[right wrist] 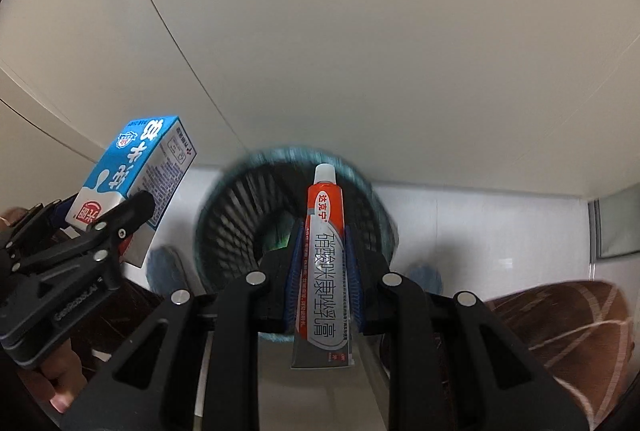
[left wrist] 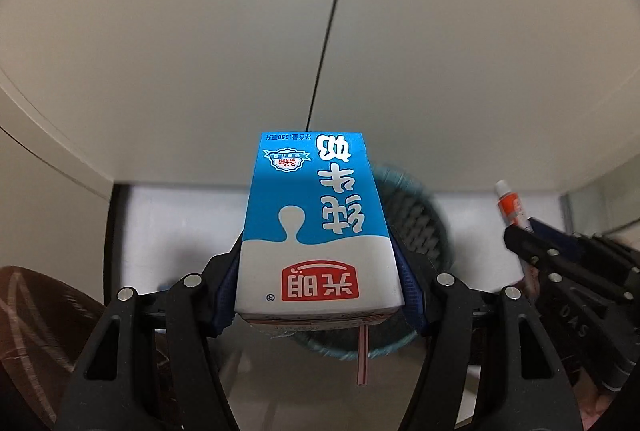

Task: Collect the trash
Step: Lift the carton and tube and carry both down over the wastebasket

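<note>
My left gripper is shut on a blue and white milk carton with a straw hanging from its near end. The same carton shows at the left of the right wrist view, clamped in the left gripper. My right gripper is shut on an orange and white ointment tube, cap pointing forward. That tube appears at the right edge of the left wrist view. Below both hangs a dark mesh waste basket with a teal rim, blurred; the basket is partly hidden behind the carton.
White cabinet doors with a dark seam fill the upper part of both views. The pale floor lies under the basket. Brown patterned slippers show at the lower right, and another slipper at the lower left. A hand grips the left tool.
</note>
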{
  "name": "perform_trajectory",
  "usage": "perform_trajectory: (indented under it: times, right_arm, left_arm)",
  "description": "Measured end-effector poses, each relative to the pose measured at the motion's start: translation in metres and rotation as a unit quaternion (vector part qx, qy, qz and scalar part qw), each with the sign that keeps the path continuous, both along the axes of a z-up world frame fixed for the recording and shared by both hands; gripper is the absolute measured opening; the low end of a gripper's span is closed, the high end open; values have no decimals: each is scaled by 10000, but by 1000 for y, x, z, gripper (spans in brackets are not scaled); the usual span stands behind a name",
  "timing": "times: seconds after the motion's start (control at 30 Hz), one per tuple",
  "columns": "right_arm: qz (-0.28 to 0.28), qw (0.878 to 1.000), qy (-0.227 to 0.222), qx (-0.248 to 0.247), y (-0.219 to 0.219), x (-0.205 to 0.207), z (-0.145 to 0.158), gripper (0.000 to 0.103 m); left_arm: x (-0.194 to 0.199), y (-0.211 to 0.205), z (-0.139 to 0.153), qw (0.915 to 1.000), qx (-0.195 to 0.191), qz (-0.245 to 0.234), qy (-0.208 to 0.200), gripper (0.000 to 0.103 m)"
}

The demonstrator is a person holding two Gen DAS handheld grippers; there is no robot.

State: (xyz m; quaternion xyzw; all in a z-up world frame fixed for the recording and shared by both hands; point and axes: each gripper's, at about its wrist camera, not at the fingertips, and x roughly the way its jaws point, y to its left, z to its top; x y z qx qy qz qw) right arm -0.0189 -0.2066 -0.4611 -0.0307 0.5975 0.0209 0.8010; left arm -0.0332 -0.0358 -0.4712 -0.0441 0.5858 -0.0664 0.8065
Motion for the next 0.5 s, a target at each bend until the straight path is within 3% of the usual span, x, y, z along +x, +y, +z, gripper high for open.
perform_trajectory:
  times: [0.2, 0.5]
  right_arm:
    - [-64, 9988, 471, -129, -10, 9, -42, 20]
    - [-305, 9978, 594, 13, -24, 28, -58, 20]
  left_arm:
    - [13, -23, -35, 9992, -49, -310, 253, 63]
    - [16, -37, -59, 9982, 92, -400, 436, 64]
